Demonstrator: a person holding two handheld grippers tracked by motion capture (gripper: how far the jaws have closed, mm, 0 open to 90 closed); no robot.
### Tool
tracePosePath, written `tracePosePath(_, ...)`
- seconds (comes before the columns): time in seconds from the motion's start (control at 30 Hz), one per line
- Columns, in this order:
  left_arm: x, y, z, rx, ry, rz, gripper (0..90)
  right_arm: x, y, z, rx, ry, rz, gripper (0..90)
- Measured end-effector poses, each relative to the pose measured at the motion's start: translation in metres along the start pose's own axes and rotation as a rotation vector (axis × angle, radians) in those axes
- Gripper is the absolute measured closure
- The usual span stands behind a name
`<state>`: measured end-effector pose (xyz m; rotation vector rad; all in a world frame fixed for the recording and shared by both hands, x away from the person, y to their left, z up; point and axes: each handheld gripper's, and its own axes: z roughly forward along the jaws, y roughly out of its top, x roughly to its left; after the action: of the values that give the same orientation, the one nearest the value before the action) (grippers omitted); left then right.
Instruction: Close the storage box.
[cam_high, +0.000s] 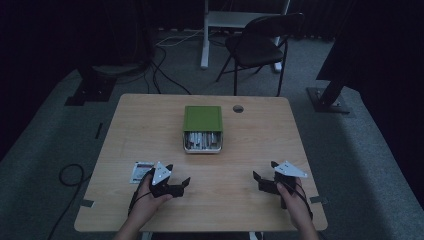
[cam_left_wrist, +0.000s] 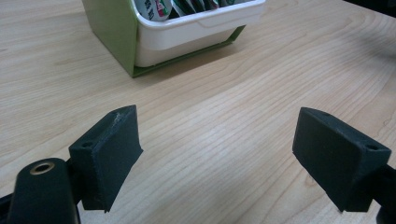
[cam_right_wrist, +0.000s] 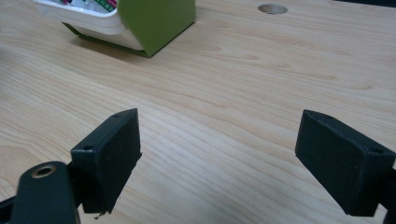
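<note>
Presently both tongs, left (cam_high: 180, 184) and right (cam_high: 264, 180), gape wide and empty near the green box (cam_high: 202, 119).

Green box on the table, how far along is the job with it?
Done: the green box has its white drawer slid out toward the person, with packets showing inside. In hand: nothing; the left tongs and right tongs are open over bare table, short of the box. A small card lies by the left tongs. Left: reaching the drawer and handling the packets.
</note>
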<state>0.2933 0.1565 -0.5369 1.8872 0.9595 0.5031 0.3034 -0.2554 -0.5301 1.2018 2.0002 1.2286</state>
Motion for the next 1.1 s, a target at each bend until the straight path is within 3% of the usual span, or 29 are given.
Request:
tracePosePath(0.33,-0.008,-0.005,-0.005,0.037,0.011,0.002,15.7,-0.007,-0.012,-0.014,0.015,-0.038,0.003,13.9)
tracePosePath(0.47,-0.010,-0.006,-0.007,0.049,0.034,0.002,15.7,-0.012,-0.016,-0.020,0.023,-0.057,0.012,13.9)
tracePosePath(0.6,-0.011,-0.006,-0.010,0.073,0.066,-0.016,15.7,-0.016,-0.023,-0.027,0.053,-0.081,0.003,13.8)
tracePosePath(0.8,-0.012,-0.008,-0.011,0.090,0.088,-0.036,15.8,-0.024,-0.030,-0.031,0.071,-0.133,0.029,13.8)
tracePosePath(0.87,-0.011,-0.011,-0.010,0.105,0.097,-0.061,15.8,-0.028,-0.033,-0.031,0.090,-0.155,0.040,13.7)
tracePosePath(1.07,-0.010,-0.013,-0.010,0.112,0.121,-0.064,15.8,-0.029,-0.035,-0.030,0.141,-0.184,0.044,13.8)
tracePosePath(1.1,-0.010,-0.014,-0.009,0.122,0.126,-0.080,15.8,-0.029,-0.036,-0.029,0.156,-0.188,0.051,13.8)
